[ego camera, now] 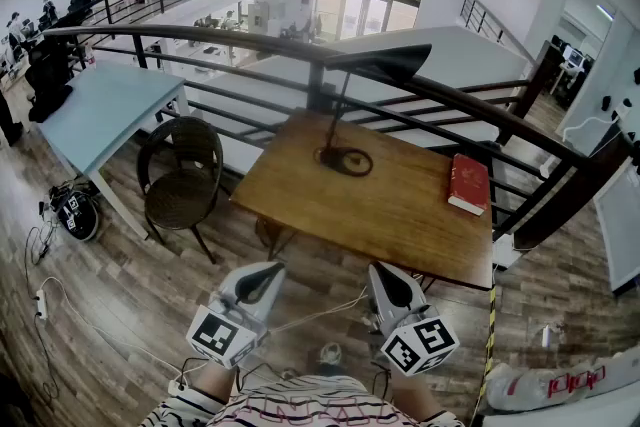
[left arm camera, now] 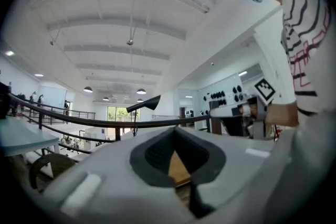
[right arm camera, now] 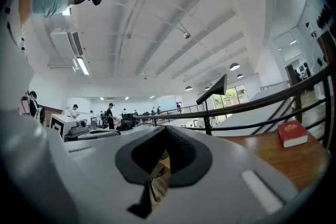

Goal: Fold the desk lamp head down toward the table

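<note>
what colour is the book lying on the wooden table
Red: the hardcover book near the wooden table's right edge, clearest in the head view.

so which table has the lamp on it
The brown wooden table, bearing the desk lamp and a red book; the pale blue table at left has neither.

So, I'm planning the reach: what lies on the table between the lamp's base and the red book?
Nothing: in the head view, the table between the lamp base and the red book is bare wood.

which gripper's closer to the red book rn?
Right. The right gripper is nearer the person than the red book and slightly left of it; the left gripper is farther left. Neither touches it.
</note>
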{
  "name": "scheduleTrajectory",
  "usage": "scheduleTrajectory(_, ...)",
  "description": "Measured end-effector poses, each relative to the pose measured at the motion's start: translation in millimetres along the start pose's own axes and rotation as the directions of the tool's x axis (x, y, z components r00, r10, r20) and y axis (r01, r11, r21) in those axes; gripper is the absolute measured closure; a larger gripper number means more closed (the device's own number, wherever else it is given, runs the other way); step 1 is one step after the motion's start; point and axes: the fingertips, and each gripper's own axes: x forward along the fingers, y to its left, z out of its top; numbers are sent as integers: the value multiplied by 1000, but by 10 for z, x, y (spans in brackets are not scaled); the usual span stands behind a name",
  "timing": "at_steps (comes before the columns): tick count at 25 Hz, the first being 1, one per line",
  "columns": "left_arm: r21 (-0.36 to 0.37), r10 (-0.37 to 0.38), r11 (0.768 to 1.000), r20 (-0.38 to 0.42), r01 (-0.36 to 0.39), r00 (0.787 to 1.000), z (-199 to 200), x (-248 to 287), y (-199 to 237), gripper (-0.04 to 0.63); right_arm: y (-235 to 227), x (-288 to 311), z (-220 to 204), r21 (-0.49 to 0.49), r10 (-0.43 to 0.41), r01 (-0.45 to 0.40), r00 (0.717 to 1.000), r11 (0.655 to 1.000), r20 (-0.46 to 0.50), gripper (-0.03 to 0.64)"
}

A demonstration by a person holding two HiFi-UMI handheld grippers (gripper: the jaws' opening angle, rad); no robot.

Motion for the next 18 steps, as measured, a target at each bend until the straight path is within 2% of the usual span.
scheduleTrajectory(4, -8, 4, 1000, 18, -4, 1000, 13, 27, 49, 592, -37, 27, 72, -4, -14, 15, 999, 1000, 40, 614)
scheduleTrajectory(5, -9, 3, 1000, 17, -3, 1000, 4, 59, 64, 592, -75, 47, 79, -14, -29, 30, 999, 999, 38, 585)
scheduleTrajectory(6, -13, -1, 1000, 12, 1, 1000, -12, 104, 76, 583, -125, 69, 81, -23, -46, 47, 998, 999, 31, 494)
scheduleTrajectory(7, -19, -5, 1000, 7, 5, 1000, -32, 156, 86, 496, -183, 91, 83, -27, -63, 63, 998, 998, 24, 417)
scheduleTrajectory(8, -23, -6, 1000, 2, 6, 1000, -56, 208, 100, 422, -243, 115, 85, -25, -75, 75, 997, 997, 20, 402)
scheduleTrajectory(13, -33, 17, 999, -5, -17, 1000, -147, 483, 282, 407, -549, 322, 100, -15, -72, 73, 997, 997, 28, 387)
scheduleTrajectory(18, -35, 28, 999, -13, -28, 1000, -206, 994, 445, 381, -1005, 596, 173, -20, -60, 61, 998, 998, 22, 374)
